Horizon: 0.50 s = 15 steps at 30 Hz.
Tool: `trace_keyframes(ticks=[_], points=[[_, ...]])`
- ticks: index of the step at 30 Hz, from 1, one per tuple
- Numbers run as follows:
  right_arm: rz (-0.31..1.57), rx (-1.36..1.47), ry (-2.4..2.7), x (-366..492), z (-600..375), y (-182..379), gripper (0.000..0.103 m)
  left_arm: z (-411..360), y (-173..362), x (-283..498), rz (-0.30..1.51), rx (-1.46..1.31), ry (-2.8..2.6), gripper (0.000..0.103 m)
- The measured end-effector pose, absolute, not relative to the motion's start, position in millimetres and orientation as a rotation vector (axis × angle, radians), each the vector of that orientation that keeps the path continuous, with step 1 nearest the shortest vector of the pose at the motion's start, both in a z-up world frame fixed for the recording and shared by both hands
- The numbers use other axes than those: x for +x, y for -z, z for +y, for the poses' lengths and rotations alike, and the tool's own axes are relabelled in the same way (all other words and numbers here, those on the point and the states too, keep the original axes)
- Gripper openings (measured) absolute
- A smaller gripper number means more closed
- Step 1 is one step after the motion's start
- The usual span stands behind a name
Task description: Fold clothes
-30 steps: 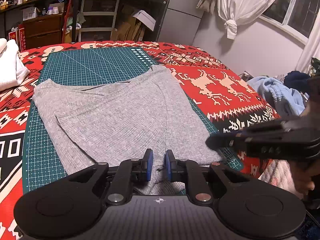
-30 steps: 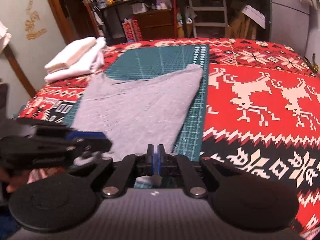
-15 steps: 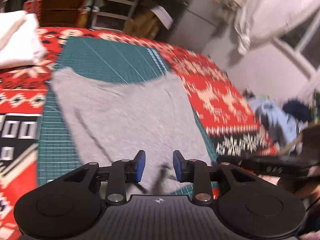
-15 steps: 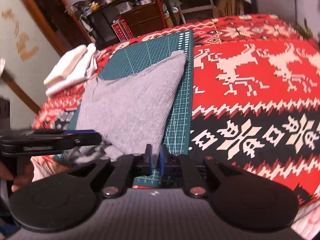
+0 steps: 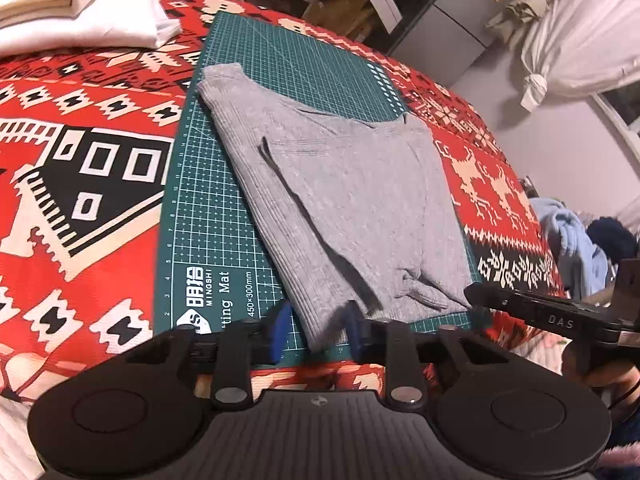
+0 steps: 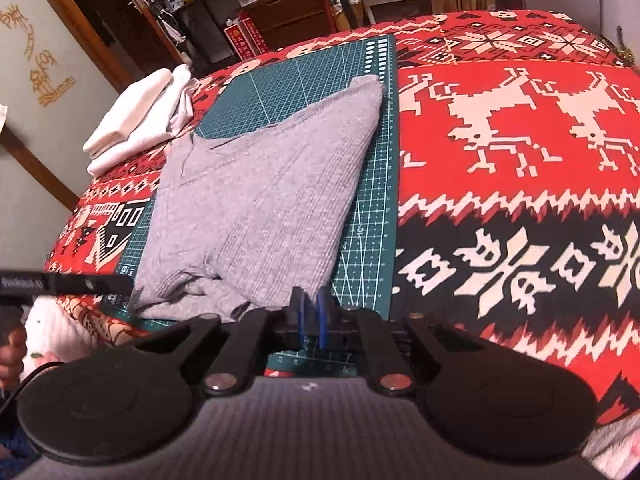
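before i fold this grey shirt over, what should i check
1. Shirt lying on mat: ok.
2. Near corner between left tool pads, jaws closing: ok.
3. Right tool shut on cloth: cannot tell, the shirt edge sits just left of it.
4. Near hem flat: not ok, bunched.
5. White stack apart from shirt: ok.
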State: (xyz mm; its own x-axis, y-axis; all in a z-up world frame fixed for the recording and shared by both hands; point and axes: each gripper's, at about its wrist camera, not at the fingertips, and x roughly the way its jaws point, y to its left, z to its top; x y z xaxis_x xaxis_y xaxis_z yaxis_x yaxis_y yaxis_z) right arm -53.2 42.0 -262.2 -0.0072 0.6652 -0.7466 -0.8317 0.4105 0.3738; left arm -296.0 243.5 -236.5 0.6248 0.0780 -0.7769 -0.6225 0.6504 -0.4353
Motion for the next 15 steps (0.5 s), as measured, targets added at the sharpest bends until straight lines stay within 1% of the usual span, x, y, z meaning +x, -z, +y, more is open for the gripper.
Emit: trace_keyframes(ticks=[1, 2, 8, 11, 12, 15], points=[[1.042, -0.200, -1.196, -55.2, 40.7, 261.7, 0.005, 244.0, 237.3, -297.6, 0.812, -0.765, -0.451, 0.010], [1.048, -0.200, -1.199, -57.3, 39.4, 261.2, 0.005, 245.2, 238.0, -299.9, 0.816, -0.767, -0.449, 0.007], [1.062, -0.236, -1.239, -71.5, 30.5, 259.3, 0.005, 248.5, 236.2, -316.4, 0.826, -0.792, -0.440, 0.008], [1.062, -0.242, -1.248, -71.1, 27.3, 256.1, 0.008, 246.4, 229.0, -320.7, 0.832, -0.776, -0.438, 0.008], [1.054, -0.247, -1.248, -70.6, 26.2, 254.1, 0.011, 245.7, 225.5, -322.2, 0.830, -0.769, -0.434, 0.008], [0.989, -0.274, -1.250, -70.9, 24.9, 243.2, 0.011, 246.9, 215.4, -324.5, 0.789, -0.762, -0.429, 0.008]])
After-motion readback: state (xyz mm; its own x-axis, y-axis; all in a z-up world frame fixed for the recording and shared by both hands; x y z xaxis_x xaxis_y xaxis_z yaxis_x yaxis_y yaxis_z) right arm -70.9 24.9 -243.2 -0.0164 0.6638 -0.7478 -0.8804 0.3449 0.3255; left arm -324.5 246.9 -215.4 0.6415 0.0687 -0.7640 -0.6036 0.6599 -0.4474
